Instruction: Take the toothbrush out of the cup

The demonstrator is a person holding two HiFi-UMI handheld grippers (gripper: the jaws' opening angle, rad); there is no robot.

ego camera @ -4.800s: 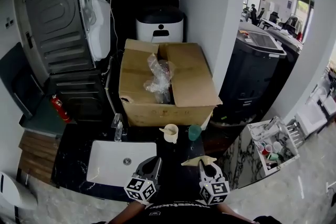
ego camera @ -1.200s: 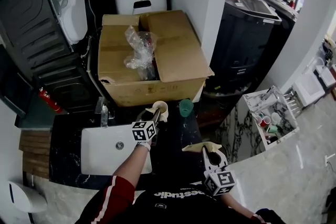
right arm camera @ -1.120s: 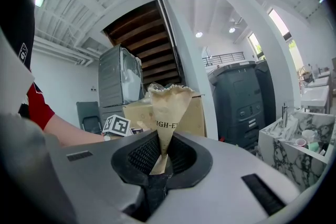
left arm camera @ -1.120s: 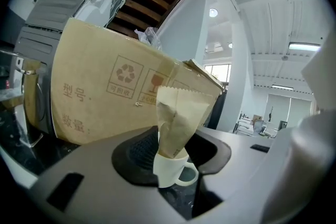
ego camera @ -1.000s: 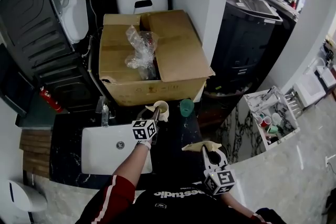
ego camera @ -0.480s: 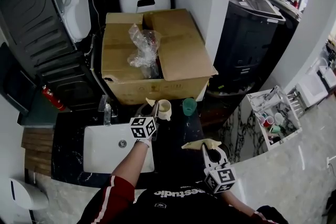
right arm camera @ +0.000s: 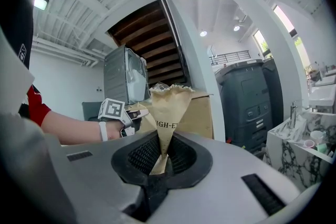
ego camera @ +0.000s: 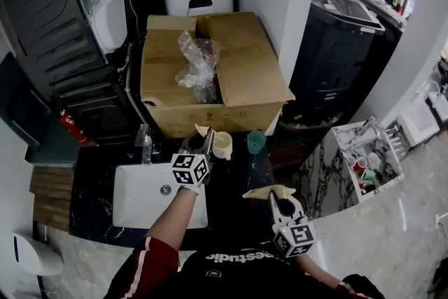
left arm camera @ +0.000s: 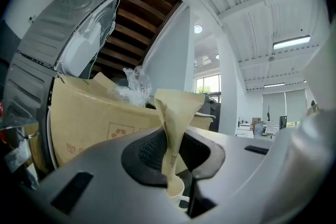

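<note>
A cream cup (ego camera: 222, 144) stands on the dark counter in front of the cardboard box. My left gripper (ego camera: 204, 139) is just left of the cup. Its jaws have just been closing and now pinch a tan paper toothbrush packet (left arm camera: 173, 123). The packet stands upright between the pads, its lower end right above the cup's rim (left arm camera: 177, 192). My right gripper (ego camera: 275, 198) is nearer me at the counter's front edge, shut on a second tan paper packet (right arm camera: 167, 113) that fans out above its jaws.
A green cup (ego camera: 256, 141) stands right of the cream one. An open cardboard box (ego camera: 245, 80) with crumpled plastic fills the back. A white sink (ego camera: 140, 199) with a tap (ego camera: 145, 147) lies to the left. The counter's edge drops off to the right.
My left gripper has closed on the packet in the cream cup and risen with it. The right gripper has stayed put with its own packet.
</note>
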